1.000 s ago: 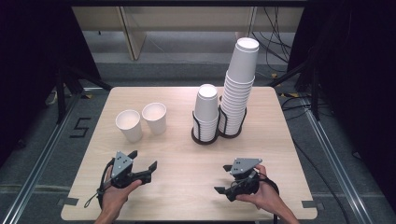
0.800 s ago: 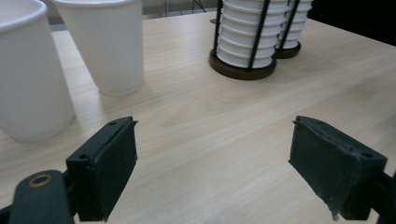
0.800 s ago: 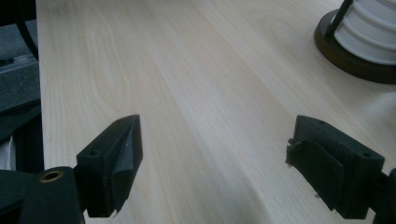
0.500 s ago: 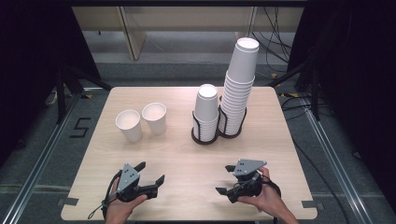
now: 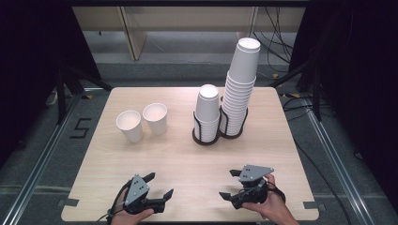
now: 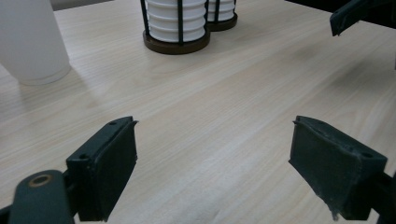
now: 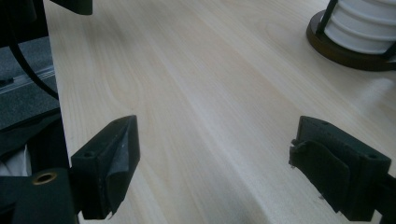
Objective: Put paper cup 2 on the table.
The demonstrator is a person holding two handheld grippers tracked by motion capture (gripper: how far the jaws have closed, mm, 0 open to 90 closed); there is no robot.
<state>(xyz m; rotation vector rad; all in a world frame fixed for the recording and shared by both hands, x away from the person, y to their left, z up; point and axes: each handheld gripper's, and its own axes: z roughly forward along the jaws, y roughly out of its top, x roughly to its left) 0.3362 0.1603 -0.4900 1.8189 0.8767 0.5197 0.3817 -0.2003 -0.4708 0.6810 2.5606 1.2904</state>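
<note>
- Bench point(image 5: 178, 159): a pale wood top is seen from the high view, with dark floor and metal rails around it.
- Tall cup stack point(image 5: 241, 84): white paper cups are nested high in a black wire holder point(image 5: 232, 133) at the far right of centre; the stack stands upright and rises well above everything else.
- Short cup stack point(image 5: 207, 110): a lower pile of white cups is held in a second wire ring, just left of the tall stack and touching its holder at the base. Its dark round base is seen in the left gripper view, far ahead of the claw.
- Two loose cups: one point(image 5: 130, 125) and the other point(image 5: 155, 118) are stood upright and open side up on the left half of the bench, just beside each other, well apart from the stacks. One white cup wall point(image 6: 32, 42) is seen at the upper left of the left gripper view.
- Right claw point(image 5: 229, 185): it is held low near the front edge, right of centre, pointed toward the left. The jaws are spread apart with nothing but bare wood between them; released.
- Left claw point(image 5: 159, 185): it is held low at the front edge, left of centre, pointed toward the right claw. The jaws are parted over bare bench; released, nothing gripped.
- The cups and stacks are all well apart from both claws.
</note>
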